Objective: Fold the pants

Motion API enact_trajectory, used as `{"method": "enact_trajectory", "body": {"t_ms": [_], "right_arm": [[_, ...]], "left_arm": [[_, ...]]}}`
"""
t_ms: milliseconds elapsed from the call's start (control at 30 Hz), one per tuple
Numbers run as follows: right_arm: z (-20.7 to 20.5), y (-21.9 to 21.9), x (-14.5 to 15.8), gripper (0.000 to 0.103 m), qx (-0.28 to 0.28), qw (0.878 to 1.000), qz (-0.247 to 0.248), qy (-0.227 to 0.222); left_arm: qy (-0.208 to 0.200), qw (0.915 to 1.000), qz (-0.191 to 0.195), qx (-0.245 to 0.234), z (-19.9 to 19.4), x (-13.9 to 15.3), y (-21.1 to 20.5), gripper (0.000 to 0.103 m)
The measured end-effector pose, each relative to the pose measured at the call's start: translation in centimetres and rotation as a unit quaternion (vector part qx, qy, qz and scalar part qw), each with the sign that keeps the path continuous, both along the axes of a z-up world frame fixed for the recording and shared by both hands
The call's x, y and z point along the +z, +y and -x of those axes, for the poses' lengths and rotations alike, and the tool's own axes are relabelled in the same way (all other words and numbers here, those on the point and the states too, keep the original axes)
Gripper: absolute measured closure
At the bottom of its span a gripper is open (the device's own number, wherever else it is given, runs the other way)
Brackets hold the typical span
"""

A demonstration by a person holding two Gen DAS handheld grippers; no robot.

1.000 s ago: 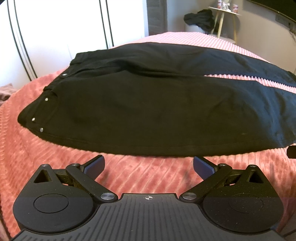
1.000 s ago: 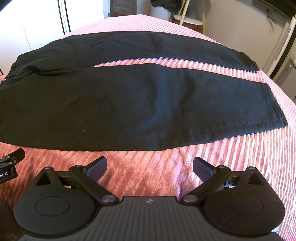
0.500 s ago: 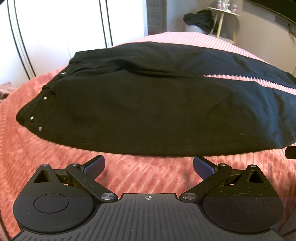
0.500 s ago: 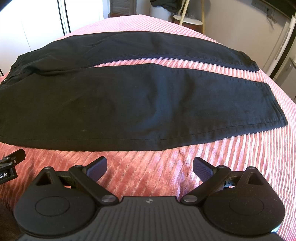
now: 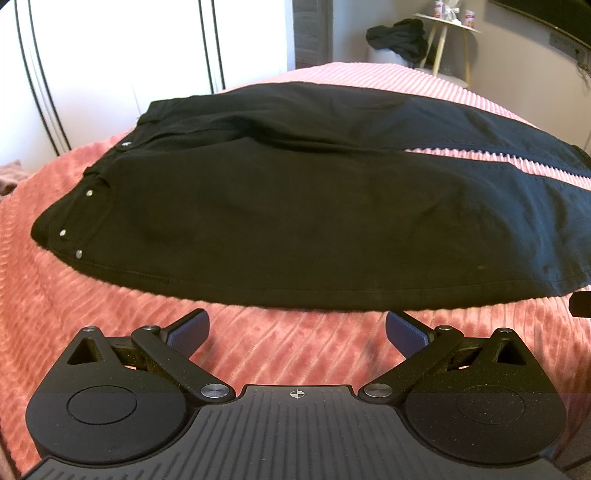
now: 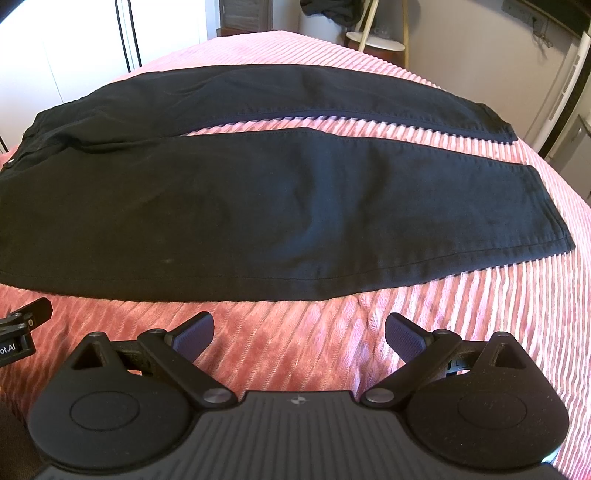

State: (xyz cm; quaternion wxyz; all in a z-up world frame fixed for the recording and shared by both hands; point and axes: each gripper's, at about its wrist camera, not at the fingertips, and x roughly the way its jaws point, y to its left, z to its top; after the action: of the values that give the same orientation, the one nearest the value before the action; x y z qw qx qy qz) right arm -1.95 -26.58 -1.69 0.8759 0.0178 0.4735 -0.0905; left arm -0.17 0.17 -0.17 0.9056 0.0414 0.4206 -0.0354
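Black pants point(image 5: 295, 206) lie spread flat on a pink ribbed bedspread point(image 5: 280, 343), waistband to the left, the two legs running to the right with a strip of bedspread showing between them. In the right wrist view the pants point(image 6: 258, 206) show both leg hems at the right. My left gripper point(image 5: 295, 330) is open and empty, just short of the near edge of the seat and thigh part. My right gripper point(image 6: 299, 332) is open and empty, just short of the near edge of the near leg. The left gripper's tip shows at the left edge of the right wrist view point(image 6: 26, 317).
White wardrobe doors point(image 5: 110, 55) stand behind the bed at the left. A small round side table point(image 5: 447, 22) with dark clothing point(image 5: 399, 35) hung by it stands behind the bed at the right. The bedspread falls away at the right edge point(image 6: 554, 295).
Both grippers have crept slightly forward toward the near edge of the pants. The pants have not moved and both jaws stay open.
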Motion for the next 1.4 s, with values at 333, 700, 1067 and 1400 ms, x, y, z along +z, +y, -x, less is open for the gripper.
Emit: {"method": "enact_trajectory", "body": {"t_ms": [333,700,1067,1400], "right_arm": [[0.01,-0.1,0.09,0.004,0.0,1.0,-0.003,-0.001],[-0.03,-0.1,0.1,0.004,0.001,1.0,-0.002,0.0],[-0.08,-0.16,0.12,0.004,0.002,1.0,-0.005,0.001],[-0.22,-0.51,-0.06,0.004,0.001,1.0,-0.022,0.005]], "left_arm": [[0.001,1.0,0.002,0.001,-0.03,-0.09,0.09,0.0],[0.002,1.0,0.005,0.001,-0.01,-0.1,0.22,0.0],[0.004,0.9999,0.009,0.003,-0.09,-0.06,0.27,0.0],[0.008,0.9999,0.011,0.003,-0.16,0.0,0.25,0.0]]}}
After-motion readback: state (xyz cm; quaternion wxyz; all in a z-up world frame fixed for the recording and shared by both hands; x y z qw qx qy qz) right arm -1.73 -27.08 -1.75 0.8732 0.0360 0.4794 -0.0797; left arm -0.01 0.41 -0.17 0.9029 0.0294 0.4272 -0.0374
